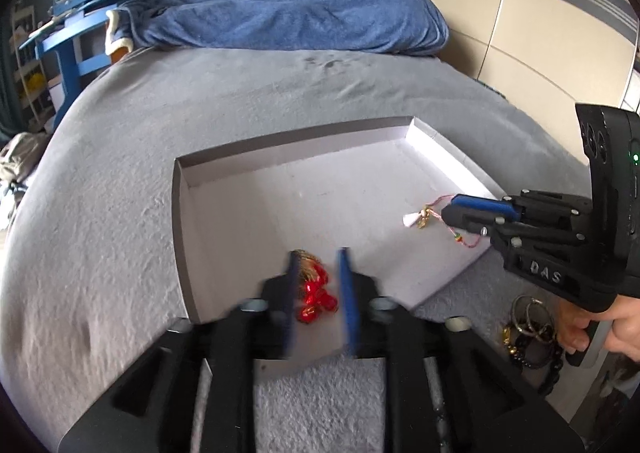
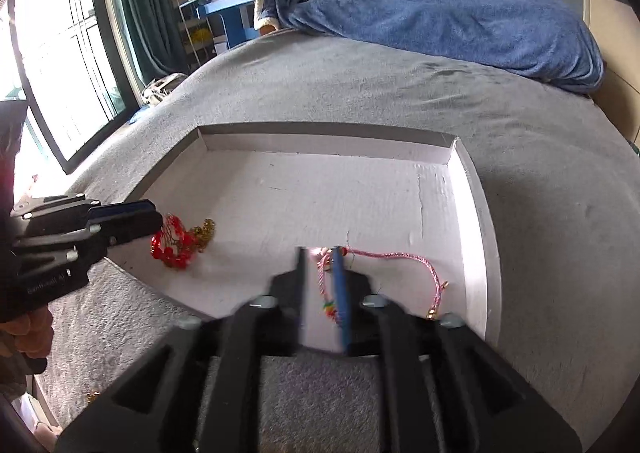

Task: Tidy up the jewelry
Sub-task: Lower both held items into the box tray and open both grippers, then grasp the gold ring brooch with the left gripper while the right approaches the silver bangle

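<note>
Placing jewelry in the tray (image 2: pixel 476 189): left gripper (image 1: pixel 318 285) spread around the red beads (image 1: pixel 316 293); right gripper (image 2: pixel 320 277), at 3 o'clock, slightly parted around the pink cord (image 2: pixel 400 255). Next, withdraw both.

A wide bed with a grey fleece cover (image 2: pixel 360 93) fills the room, a rumpled blue plush blanket (image 1: pixel 296 13) heaped at its far end. Far left stands a blue wooden shelf unit (image 1: pixel 76 13) stacked with books and papers. Daylight pours through a dark-framed window (image 2: pixel 60 53) beside teal curtains (image 2: pixel 140 5); cream wardrobe panels (image 1: pixel 520 13) line the right.
</note>
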A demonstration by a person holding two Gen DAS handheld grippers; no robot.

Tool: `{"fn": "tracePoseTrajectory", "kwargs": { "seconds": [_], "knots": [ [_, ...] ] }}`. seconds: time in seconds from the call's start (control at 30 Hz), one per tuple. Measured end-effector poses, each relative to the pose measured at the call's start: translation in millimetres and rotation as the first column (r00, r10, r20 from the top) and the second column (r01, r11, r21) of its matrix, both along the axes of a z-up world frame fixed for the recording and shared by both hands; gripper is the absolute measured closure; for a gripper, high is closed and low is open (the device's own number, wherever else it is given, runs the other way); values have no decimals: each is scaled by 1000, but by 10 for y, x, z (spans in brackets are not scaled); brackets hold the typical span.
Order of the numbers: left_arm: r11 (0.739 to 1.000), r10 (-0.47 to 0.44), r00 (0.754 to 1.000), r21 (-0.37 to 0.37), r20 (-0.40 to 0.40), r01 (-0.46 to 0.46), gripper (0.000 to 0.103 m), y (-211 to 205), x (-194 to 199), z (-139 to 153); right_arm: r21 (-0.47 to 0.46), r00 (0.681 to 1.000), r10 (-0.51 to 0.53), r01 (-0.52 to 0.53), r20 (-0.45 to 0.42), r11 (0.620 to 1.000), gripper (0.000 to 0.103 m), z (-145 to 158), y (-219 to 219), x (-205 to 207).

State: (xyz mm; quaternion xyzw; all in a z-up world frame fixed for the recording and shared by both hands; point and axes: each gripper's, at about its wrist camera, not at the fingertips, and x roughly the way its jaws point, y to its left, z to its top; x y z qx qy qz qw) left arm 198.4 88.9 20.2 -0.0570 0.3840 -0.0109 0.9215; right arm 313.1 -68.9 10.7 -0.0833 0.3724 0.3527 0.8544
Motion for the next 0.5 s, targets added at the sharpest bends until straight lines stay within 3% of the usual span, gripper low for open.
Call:
{"fn": "tracePoseTrajectory", "kwargs": {
  "seconds": [0.03,0.17,0.3,0.5],
  "knots": [
    [1000,5,1000,-9,9,-4,64,1,-48,12,14,1000,0,0,1,1000,66,14,-14,-20],
    [1000,-6,999,6,34,5,54,-79,-230,63,59,1000,-5,3,26,998,65,115,-155,-191],
    [1000,-6,998,1,61,6,36,-151,-411,125,87,999,-30,27,37,996,60,175,-317,-341],
    [1000,-14,997,-14,73,15,33,-275,-669,161,89,997,-72,69,38,994,55,206,-517,-535]
  ]
}}
